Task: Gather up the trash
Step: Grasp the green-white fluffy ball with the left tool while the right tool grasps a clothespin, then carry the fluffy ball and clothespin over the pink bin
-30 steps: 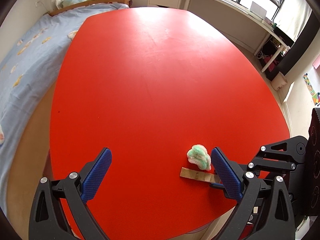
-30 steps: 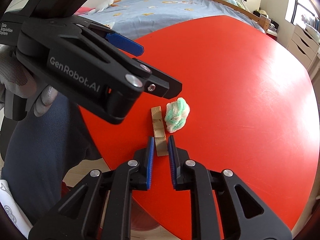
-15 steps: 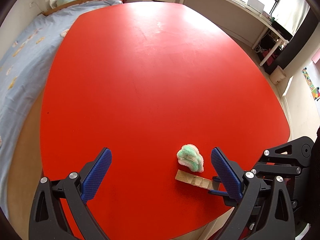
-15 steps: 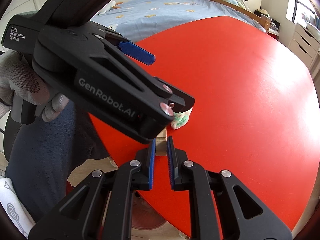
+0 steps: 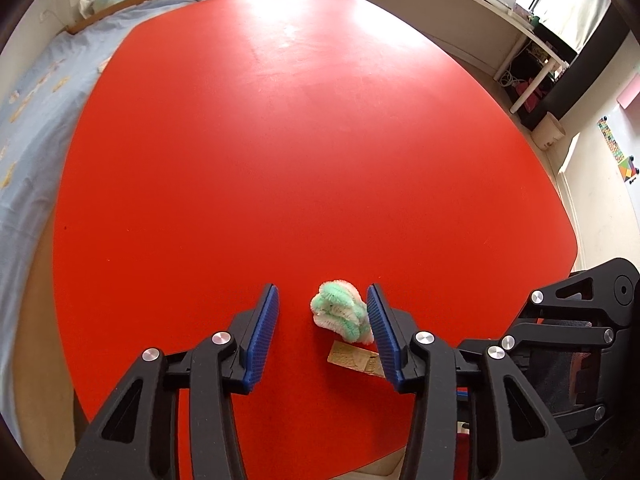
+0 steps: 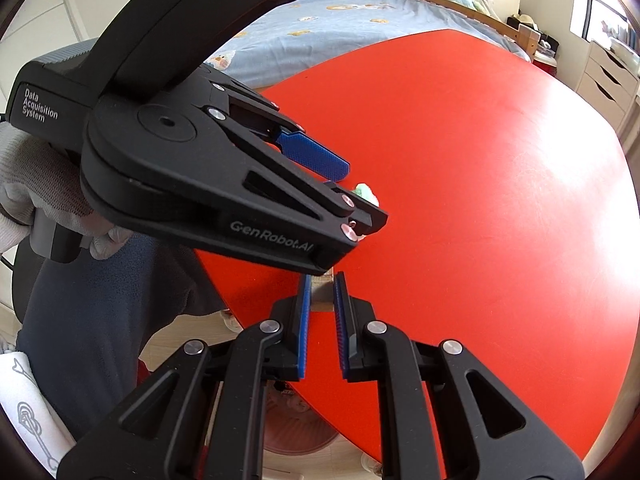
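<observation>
Trash on the red tabletop (image 5: 304,152): a green-white fluffy wad (image 5: 340,314) between the released left tool's (image 5: 322,320) pads, touching the right one. Beside it, a wooden strip (image 6: 322,289), mostly hidden, is clenched in the right tool (image 6: 322,292).

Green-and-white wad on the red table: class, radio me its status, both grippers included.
Left gripper open, fingers either side of the wad, not closed yet. Right gripper shut on the cardboard strip beside it. Nothing blocking on the table.
</observation>
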Demonstrator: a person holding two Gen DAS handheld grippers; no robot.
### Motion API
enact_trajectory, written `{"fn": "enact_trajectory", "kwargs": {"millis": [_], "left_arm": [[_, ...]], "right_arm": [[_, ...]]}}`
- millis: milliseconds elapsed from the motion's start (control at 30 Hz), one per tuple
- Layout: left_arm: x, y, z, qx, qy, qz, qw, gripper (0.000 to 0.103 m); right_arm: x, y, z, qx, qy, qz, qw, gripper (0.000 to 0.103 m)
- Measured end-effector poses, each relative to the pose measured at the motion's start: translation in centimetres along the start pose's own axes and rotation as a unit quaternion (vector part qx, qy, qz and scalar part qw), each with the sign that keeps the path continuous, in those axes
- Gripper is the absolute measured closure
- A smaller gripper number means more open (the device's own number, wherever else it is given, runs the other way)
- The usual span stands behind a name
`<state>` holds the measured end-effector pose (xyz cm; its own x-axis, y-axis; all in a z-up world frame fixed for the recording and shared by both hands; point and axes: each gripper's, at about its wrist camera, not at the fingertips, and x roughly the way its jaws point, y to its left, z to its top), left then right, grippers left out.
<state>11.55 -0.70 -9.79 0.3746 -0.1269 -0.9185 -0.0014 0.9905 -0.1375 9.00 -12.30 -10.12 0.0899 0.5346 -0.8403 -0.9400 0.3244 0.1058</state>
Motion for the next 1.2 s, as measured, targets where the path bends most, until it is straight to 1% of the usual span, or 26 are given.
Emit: {"fn": "enact_trajectory", "kwargs": {"millis": [33,67,100,333,567,833,1033,1200], "left_arm": [[0.0,0.0,0.0,0.002,0.001,0.0,1.0,0.071],[0.0,0.0,-0.1,0.003,0.002,-0.001,1.0,0.079],[0.0,0.0,-0.1,0.003,0.002,-0.002,1.0,0.079],[-0.4,0.3,-0.3,-0.004,-0.014,0.001,0.9999,0.08],[-1.9,0.2,-0.6,-0.004,-0.035,0.004,0.9994,0.081],[-5.7,-1.0,-2.1,0.018,-0.078,0.002,0.9968,0.081],[-8.8,-2.6,-3.9,0.037,-0.109,-0.005,0.9933,0.081],[-10.9,-3.8,-5.6,0.044,-0.127,-0.015,0.9908,0.081]], "right_arm": [[0.0,0.0,0.0,0.0,0.0,0.0,1.0,0.092],[0.0,0.0,0.0,0.0,-0.001,0.0,1.0,0.092],[0.0,-0.1,0.0,0.001,-0.001,0.0,1.0,0.092],[0.0,-0.4,-0.1,0.004,0.0,0.0,1.0,0.092],[-0.8,-0.6,-0.6,0.02,-0.001,-0.014,1.0,0.092],[-3.5,-0.5,-1.4,0.051,-0.014,-0.034,0.998,0.092],[-6.1,0.0,-2.5,0.077,-0.027,-0.048,0.996,0.092],[-8.3,0.9,-3.6,0.093,-0.038,-0.058,0.993,0.092]]}}
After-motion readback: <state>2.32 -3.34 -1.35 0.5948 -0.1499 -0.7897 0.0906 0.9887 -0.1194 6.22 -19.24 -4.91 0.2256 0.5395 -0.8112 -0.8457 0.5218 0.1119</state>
